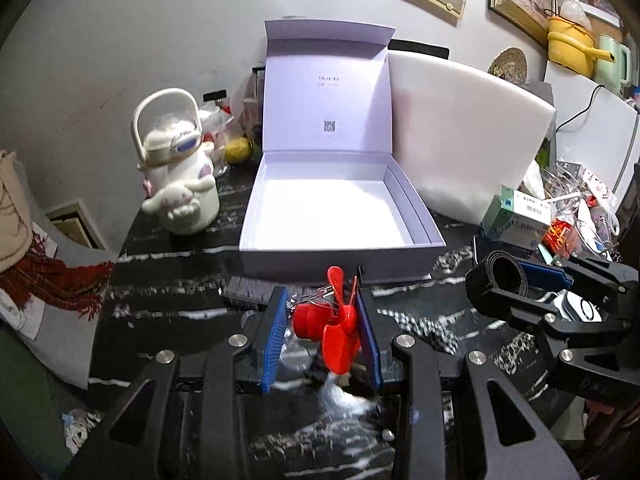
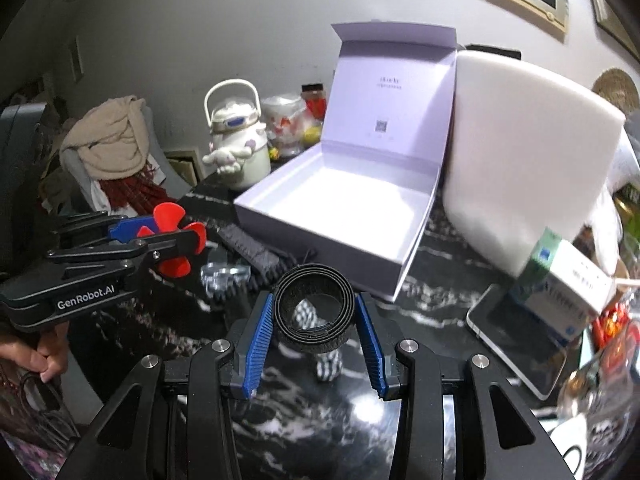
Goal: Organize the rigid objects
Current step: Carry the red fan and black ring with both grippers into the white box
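- Left gripper (image 1: 324, 316): clenched on a small red fan (image 1: 338, 320). The blue pads (image 1: 276, 320) press the fan from both sides, and one blade sticks up past the fingertips. The fan is carried above the worktop (image 1: 168, 280), near the front wall of the box.
- Right gripper (image 2: 314, 316): clenched on a coiled black strap (image 2: 314, 308). The coil sits between the blue pads (image 2: 258, 344), touching both, with its open centre facing the camera. It is held clear of the worktop, near the box's front right corner.
- Box (image 1: 340, 256): pale lilac, open, standing at the middle of the dark marbled worktop. The tray is bare inside. The hinged lid (image 1: 326, 88) stands upright at the far side, with small print and a square code on its inner face.
- White board (image 1: 468, 136): upright, just right of the box, leaning toward the far wall.
- White jug (image 1: 178, 168): cartoon-shaped, with a hoop handle, standing left of the box at the far left of the worktop.
- Black brush (image 2: 256, 256): lying on the worktop in front of the box, between the two grippers.
- Checked cloth piece (image 2: 320, 344): black and white, on the worktop beneath the right gripper.
- Phone (image 2: 520, 344): lying flat at the right; a green and white carton (image 2: 568, 284) rests on its far end.
- Hand (image 2: 48, 352): wrapped round the left gripper's handle, at the near left in the right wrist view.
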`<state>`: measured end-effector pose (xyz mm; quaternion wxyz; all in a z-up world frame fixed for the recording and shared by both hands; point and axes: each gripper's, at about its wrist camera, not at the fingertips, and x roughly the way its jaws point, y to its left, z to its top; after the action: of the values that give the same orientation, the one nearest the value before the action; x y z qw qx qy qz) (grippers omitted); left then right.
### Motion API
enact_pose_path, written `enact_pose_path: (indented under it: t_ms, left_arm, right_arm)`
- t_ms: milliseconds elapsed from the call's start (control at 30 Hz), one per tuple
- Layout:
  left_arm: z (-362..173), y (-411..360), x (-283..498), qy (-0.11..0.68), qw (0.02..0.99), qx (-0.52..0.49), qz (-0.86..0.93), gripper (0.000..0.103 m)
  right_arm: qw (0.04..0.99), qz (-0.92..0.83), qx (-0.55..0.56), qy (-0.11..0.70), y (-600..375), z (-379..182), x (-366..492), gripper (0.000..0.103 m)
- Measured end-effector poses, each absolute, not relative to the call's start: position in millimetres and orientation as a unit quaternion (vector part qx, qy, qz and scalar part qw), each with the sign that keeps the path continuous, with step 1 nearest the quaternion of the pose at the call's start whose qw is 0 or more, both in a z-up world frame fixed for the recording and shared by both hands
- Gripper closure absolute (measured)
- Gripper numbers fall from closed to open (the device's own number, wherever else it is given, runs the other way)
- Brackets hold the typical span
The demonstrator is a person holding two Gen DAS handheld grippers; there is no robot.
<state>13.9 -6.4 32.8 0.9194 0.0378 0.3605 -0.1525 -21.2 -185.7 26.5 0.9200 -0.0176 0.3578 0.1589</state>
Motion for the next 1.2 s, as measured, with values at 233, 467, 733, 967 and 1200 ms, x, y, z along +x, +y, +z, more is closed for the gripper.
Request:
enact_pose_path:
  t_ms: [233,467,733,967,1200]
  left_arm:
    - [46.6,-5.9,43.4,0.35,0.923,0.042,-0.155,0.069]
    - [59.8,-9.8,77.0,0.345,0.92,0.042,-0.18,0.069]
    - [73.2,-20.5,120.7,0.341,0.916,0.046,-0.205,0.069]
    - [78.3,-29.9,160.1,0.329,0.92,0.061,-0.205,0.069]
    - [63.2,-39.4,200.6,0.348,0.911,0.069,-0.211,0.069]
  right_arm:
    - [0.925,0.155,-0.027,0.345,-183.8,43.2,7.4,0.062]
    - [0.93,0.152,-0.028,0.335,-185.4,57.9,39.0,0.062]
    - [0.931,0.155,-0.025,0.33,-190.8,68.3,81.9,0.062]
    - [0.933,0.15,-0.031,0.326,-192.9,69.8,122.4,0.062]
    - [0.931,0.143,-0.036,0.334,-194.3,63.6,160.7,0.062]
